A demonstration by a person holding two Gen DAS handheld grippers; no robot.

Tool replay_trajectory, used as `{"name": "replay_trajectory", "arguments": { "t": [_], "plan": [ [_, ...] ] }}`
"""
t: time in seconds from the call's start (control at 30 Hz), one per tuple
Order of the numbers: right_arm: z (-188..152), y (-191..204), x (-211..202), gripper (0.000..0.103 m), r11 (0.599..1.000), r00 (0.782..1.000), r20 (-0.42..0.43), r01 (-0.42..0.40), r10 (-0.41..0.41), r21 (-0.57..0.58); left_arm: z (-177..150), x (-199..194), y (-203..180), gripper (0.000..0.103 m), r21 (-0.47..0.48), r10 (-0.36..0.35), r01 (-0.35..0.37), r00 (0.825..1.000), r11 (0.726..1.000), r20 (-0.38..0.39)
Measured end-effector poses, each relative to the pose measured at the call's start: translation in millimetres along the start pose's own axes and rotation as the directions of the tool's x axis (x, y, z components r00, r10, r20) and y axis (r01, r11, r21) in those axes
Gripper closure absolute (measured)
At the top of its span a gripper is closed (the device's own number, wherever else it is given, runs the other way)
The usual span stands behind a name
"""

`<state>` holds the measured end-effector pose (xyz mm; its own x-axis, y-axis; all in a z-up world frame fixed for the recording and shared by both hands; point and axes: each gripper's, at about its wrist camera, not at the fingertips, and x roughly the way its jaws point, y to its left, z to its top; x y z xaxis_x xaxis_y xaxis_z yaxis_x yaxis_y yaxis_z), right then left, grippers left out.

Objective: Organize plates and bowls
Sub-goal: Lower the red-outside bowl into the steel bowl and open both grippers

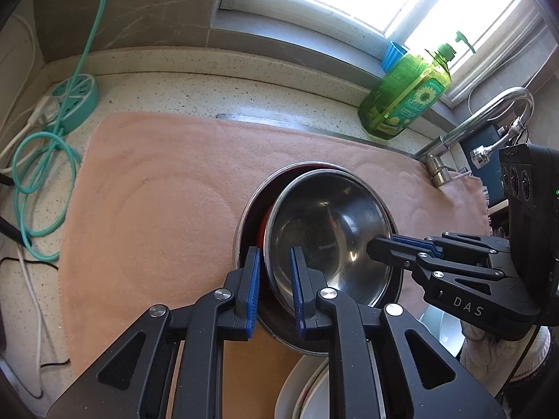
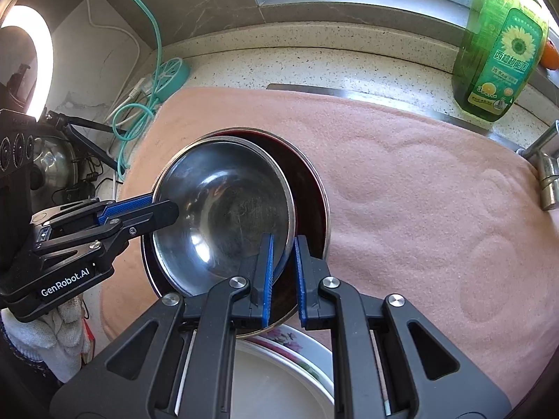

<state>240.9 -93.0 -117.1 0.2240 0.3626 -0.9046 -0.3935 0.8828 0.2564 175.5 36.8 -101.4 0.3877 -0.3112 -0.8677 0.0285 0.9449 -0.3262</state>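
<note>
Pinching opposite rims of the steel bowl (image 1: 328,230), the left gripper (image 1: 276,289) and right gripper (image 2: 283,276) hold it tilted between them, just above the larger red-lined bowl (image 2: 307,181) lying directly beneath the jaws.

White capitals "DAS" run along the black body of the right gripper (image 1: 379,249), seen from the left wrist. From the right wrist, the left gripper (image 2: 166,209) carries "GenRobot.AI" in white on its black housing. The green detergent bottle (image 2: 499,52) on the counter bears a sunflower label with white Chinese characters across a green band and a large "3" near its lower left corner; the smaller print is too fine to read.
</note>
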Motion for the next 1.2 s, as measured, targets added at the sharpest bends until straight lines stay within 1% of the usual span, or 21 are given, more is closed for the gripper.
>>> {"name": "replay_trajectory", "arguments": {
  "t": [0.23,0.3,0.43,0.53,0.63,0.73,0.87,0.97,1.1,1.2],
  "plan": [
    [4,3,1,0.091,1.0,1.0,-0.008,0.019,-0.019,-0.015,1,5,-2,0.088,0.02,0.017,-0.017,1.0,1.0,-0.013],
    [4,4,1,0.089,0.999,1.0,-0.011,0.024,-0.024,-0.024,2,5,-3,0.088,0.024,0.019,-0.018,1.0,1.0,-0.016],
    [6,7,1,0.089,0.999,0.999,-0.018,0.035,-0.035,-0.042,2,7,-4,0.088,0.031,0.022,-0.021,0.999,0.999,-0.024],
    [6,7,1,0.085,0.998,0.999,-0.02,0.034,-0.035,-0.048,3,8,-3,0.088,0.03,0.021,-0.02,0.999,0.999,-0.03],
    [6,10,1,0.085,0.997,0.998,-0.018,0.052,-0.053,-0.059,3,10,-5,0.088,0.035,0.021,-0.02,0.999,0.999,-0.035],
    [7,10,1,0.081,0.997,0.999,-0.024,0.046,-0.048,-0.059,4,11,-6,0.088,0.036,0.022,-0.021,0.999,0.999,-0.04],
    [7,13,3,0.068,0.997,0.999,-0.033,0.032,-0.034,-0.064,4,10,-4,0.088,0.031,0.016,-0.015,0.999,0.999,-0.043],
    [6,15,4,0.063,0.997,0.999,-0.034,0.031,-0.033,-0.07,3,10,-5,0.088,0.035,0.021,-0.019,0.999,0.999,-0.043],
    [6,16,2,0.06,0.997,0.999,-0.027,0.035,-0.037,-0.074,2,9,-3,0.088,0.028,0.017,-0.015,0.999,0.999,-0.042],
    [8,15,1,0.055,0.998,0.999,-0.03,0.021,-0.023,-0.066,2,8,-3,0.088,0.029,0.02,-0.019,0.999,0.999,-0.042]
  ]
}}
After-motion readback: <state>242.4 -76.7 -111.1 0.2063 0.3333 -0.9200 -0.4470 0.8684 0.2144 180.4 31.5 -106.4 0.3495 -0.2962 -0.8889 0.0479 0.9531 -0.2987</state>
